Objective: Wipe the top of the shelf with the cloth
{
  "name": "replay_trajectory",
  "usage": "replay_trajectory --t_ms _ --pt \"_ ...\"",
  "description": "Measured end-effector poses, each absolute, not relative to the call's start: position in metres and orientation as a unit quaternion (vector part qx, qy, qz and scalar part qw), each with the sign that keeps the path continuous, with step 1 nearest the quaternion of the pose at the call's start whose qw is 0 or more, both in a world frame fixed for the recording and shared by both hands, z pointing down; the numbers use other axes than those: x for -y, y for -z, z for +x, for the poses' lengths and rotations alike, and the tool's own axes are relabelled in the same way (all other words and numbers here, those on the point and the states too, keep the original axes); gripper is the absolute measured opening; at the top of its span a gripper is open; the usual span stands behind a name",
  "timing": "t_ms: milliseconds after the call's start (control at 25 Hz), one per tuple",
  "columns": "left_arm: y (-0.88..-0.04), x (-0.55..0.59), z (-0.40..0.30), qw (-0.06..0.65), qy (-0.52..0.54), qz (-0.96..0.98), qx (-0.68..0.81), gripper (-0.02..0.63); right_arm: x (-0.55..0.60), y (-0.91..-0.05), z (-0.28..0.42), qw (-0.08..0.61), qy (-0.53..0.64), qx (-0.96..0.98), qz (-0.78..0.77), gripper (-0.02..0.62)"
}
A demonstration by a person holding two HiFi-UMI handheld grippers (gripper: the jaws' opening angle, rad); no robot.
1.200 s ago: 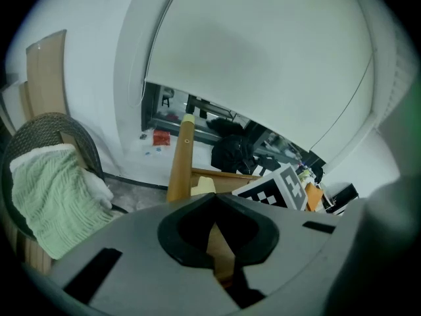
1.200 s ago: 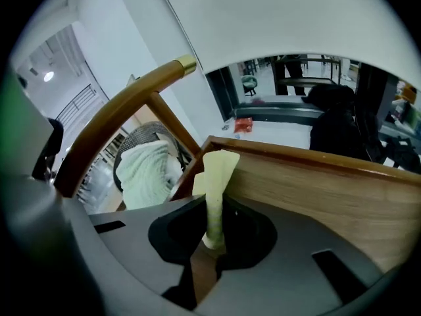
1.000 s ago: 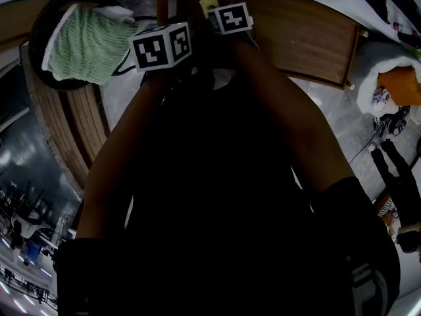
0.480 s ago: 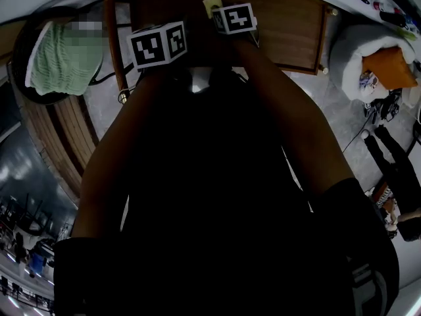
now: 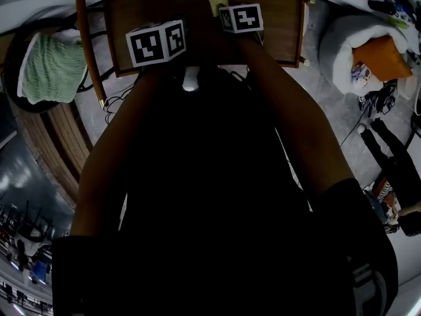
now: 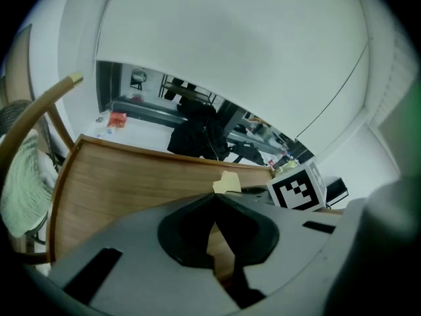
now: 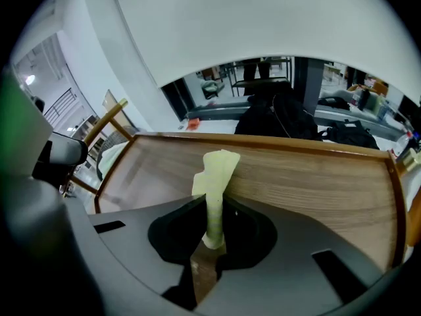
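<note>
Wooden shelf top [image 7: 309, 170] (white wall [image 7: 263, 25] behind); right claw [image 7: 209, 209] pinches seemingly yellow cloth [image 7: 216, 166].

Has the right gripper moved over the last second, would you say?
Yes: the right gripper, shut on the cloth, has shifted right along the shelf, nearer its right edge.

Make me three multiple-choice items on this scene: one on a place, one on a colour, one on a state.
1. The green knitted fabric lies:
A) on the wooden top
B) left of the shelf, off it
C) on the person's arm

2. The cloth in the right gripper is:
A) blue
B) red
C) pale yellow

3. The left gripper has its jaws:
A) shut, empty
B) wide apart
C) shut on the cloth

Answers: 1 B, the head view shows it beside the wood. 2 C, the right gripper view shows the colour. 3 A, the tips meet with nothing between.
</note>
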State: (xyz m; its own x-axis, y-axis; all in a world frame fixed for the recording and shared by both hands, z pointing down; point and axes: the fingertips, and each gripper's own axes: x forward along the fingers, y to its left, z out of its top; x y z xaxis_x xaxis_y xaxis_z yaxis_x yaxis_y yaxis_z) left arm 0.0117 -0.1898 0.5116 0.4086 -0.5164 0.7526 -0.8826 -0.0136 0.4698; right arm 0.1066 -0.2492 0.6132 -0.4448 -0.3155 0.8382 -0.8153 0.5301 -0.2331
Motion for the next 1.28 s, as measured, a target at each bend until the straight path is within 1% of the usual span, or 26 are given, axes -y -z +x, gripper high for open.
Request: replay_trajectory --t_ms 160,400,640,760,960,1040,1160,1280 --pt "-0.511 0.193 0.040 0.481 -0.193 0.698 0.495 0.011 0.253 -0.615 0.149 0.385 -0.338 0.766 0.387 0.048" --pt "-0.513 0.200 0.077 0.475 -0.203 0.713 0.475 0.011 0.269 -0.607 0.226 0.384 -0.316 0.748 0.439 0.048" --pt "-0.507 0.210 0.094 0.470 -0.197 0.718 0.474 0.011 0.277 -0.601 0.305 0.390 -0.315 0.703 0.504 0.048" --pt "-0.506 0.213 0.099 0.466 -0.196 0.722 0.472 0.011 0.275 -0.600 0.334 0.397 -0.322 0.677 0.530 0.048" --pt "-0.498 0.212 0.096 0.457 -0.193 0.728 0.473 0.011 0.274 -0.598 0.350 0.415 -0.315 0.646 0.558 0.048" --pt "-0.495 0.209 0.089 0.455 -0.191 0.729 0.474 0.011 0.272 -0.598 0.353 0.413 -0.318 0.635 0.571 0.048" --pt "-0.490 0.203 0.067 0.452 -0.183 0.727 0.482 0.011 0.276 -0.584 0.346 0.376 -0.314 0.640 0.592 0.048" --pt "-0.487 0.196 0.031 0.461 -0.165 0.715 0.498 0.011 0.281 -0.558 0.298 0.326 -0.298 0.688 0.576 0.048"
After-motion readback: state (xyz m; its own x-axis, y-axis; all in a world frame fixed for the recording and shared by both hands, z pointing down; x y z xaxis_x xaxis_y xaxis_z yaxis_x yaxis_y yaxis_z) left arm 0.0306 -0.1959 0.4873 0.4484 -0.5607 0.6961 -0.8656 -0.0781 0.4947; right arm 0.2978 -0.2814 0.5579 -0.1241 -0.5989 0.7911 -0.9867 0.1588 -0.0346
